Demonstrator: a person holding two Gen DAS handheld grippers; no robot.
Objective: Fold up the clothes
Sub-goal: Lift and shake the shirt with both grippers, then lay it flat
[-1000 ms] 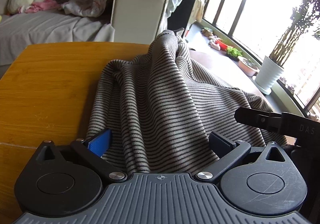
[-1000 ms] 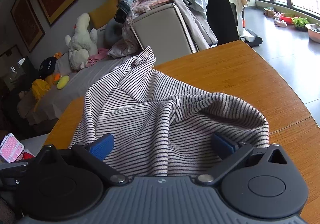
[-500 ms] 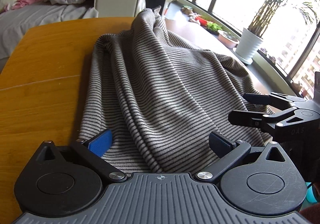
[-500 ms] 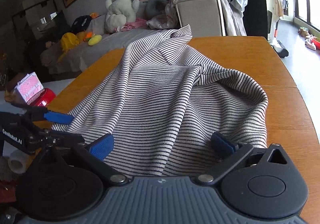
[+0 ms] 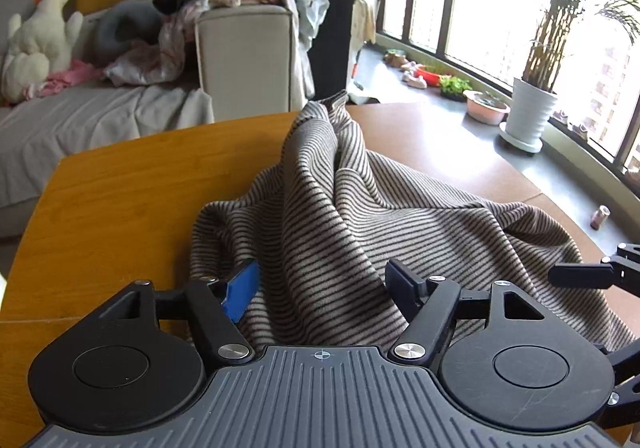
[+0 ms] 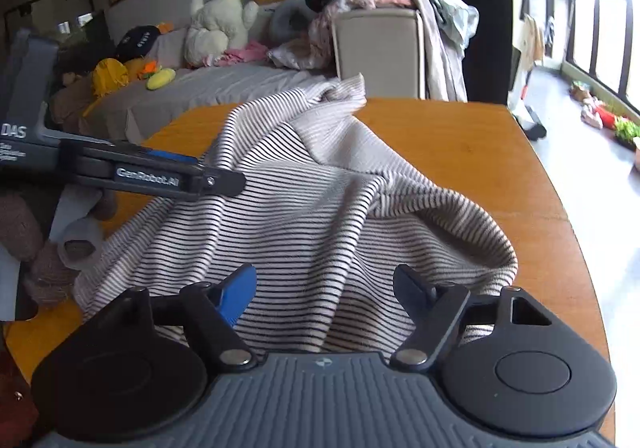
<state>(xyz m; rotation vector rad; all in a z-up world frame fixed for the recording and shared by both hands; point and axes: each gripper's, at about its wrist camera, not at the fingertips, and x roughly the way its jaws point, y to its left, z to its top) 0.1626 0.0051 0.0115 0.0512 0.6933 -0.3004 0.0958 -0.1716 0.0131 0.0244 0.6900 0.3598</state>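
Striped knit garment [image 5: 360, 232], rumpled on wooden table [image 5: 132, 199]

My shirt [image 5: 360, 232]: soft striped knit cloth, matt, slightly fuzzy | surface [image 5: 140, 199]: smooth wood, low sheen | my left tongs [image 5: 324, 288]: matt black plastic, ribbed grey body, shiny metal rivets, glossy blue pad

wooden table [image 5: 120, 207] | sofa [image 5: 80, 119] | plush toy [image 5: 36, 43] | potted plant [image 5: 528, 111]
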